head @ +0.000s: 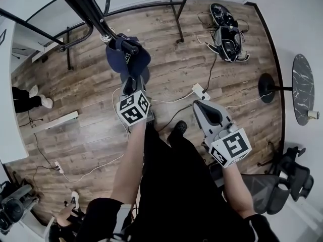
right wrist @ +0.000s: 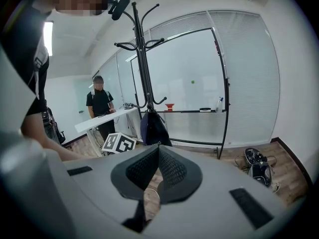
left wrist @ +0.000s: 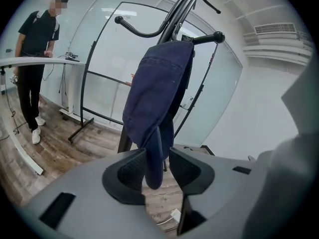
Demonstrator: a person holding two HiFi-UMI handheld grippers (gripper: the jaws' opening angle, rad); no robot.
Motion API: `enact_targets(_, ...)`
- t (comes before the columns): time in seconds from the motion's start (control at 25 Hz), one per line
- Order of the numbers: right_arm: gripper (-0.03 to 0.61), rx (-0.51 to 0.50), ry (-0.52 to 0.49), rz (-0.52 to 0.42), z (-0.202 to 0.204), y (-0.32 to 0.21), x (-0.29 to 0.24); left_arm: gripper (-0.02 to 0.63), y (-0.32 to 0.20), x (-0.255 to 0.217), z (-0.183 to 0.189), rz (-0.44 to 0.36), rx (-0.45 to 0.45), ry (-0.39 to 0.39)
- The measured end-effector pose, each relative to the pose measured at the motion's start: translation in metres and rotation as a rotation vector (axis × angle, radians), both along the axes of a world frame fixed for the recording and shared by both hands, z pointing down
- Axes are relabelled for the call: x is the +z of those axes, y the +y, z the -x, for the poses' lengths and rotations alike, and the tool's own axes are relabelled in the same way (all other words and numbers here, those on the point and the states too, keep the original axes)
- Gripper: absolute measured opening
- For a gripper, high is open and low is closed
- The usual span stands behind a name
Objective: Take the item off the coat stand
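A navy cap (left wrist: 157, 98) hangs from a knobbed peg (left wrist: 207, 38) of the black coat stand (left wrist: 174, 19). My left gripper (left wrist: 157, 156) is open, and the cap's lower edge hangs down between its pads, with a gap showing on the right side. From the head view, the left gripper (head: 132, 82) reaches up under the cap (head: 127, 59). My right gripper (head: 202, 107) hangs back to the right, jaws shut with nothing in them (right wrist: 158, 151). It faces the stand (right wrist: 142, 59) and the cap (right wrist: 152, 128) from a distance.
A person (left wrist: 37, 34) stands by a white desk (left wrist: 40, 61) at the left. A black rail frame (head: 176, 19) stands behind the stand. Bags (head: 227, 32), a power strip (head: 201, 91) and cables lie on the wood floor. At the right are a round table (head: 303, 87) and an office chair (head: 282, 180).
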State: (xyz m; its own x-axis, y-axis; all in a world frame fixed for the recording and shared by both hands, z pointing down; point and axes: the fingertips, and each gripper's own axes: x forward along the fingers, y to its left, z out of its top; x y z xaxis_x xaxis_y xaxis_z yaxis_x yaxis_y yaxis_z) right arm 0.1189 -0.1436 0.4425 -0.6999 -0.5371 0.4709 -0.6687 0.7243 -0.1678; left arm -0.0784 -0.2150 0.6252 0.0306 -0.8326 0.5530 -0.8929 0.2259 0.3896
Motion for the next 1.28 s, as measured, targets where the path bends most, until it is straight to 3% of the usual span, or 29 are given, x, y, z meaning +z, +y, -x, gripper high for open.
enact_targets(0.68,0.029,0.039,-0.022,0.018,-0.001,-0.005,0.004,0.101,0.001,0.009,0.011,0.051,-0.033,0.010)
enact_targets(1.08,0.029,0.050,-0.043,0.014,0.013,-0.004,0.003,0.077,0.010,0.008,0.021,0.075,-0.013,0.009)
enact_targets(1.28,0.029,0.062,-0.051,0.009,0.014,-0.001,0.000,0.032,0.012,0.005,0.021,0.083,0.017,-0.006)
